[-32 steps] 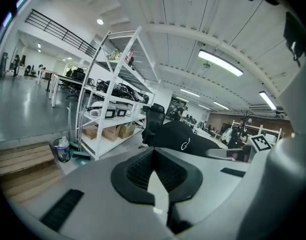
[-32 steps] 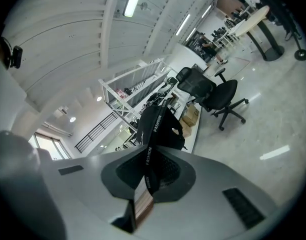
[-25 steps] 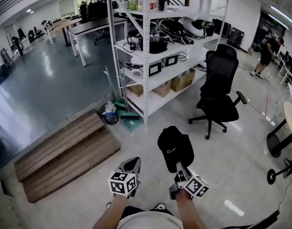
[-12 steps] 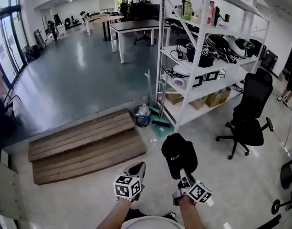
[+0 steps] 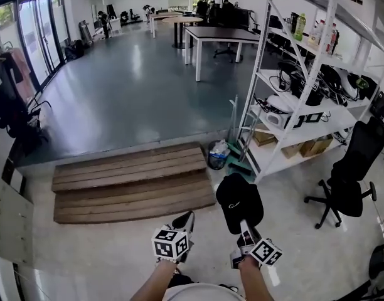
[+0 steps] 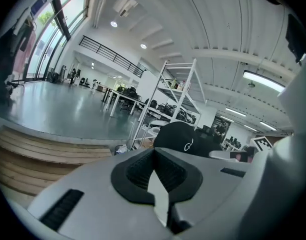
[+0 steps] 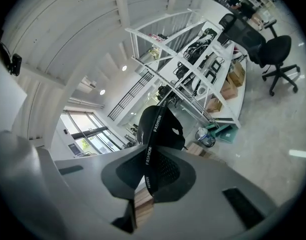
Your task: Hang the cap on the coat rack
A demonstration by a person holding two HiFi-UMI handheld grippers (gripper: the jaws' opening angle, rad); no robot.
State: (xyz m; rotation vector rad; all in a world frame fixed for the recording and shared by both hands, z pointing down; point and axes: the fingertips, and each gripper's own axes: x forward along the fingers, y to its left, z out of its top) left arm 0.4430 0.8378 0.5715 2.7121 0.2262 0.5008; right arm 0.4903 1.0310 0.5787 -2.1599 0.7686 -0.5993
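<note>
One step done: right gripper [image 5: 244, 226] fingers pinch the strap of the black fabric cap [image 5: 238, 198] at five o'clock; left gripper [image 5: 185, 221] fingers pressed together, empty; hanging remains.

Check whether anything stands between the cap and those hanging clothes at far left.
The cap, clamped by its strap in the right gripper, has only the low wooden steps lying between it and the hanging clothes. The rack itself cannot be made out.
</note>
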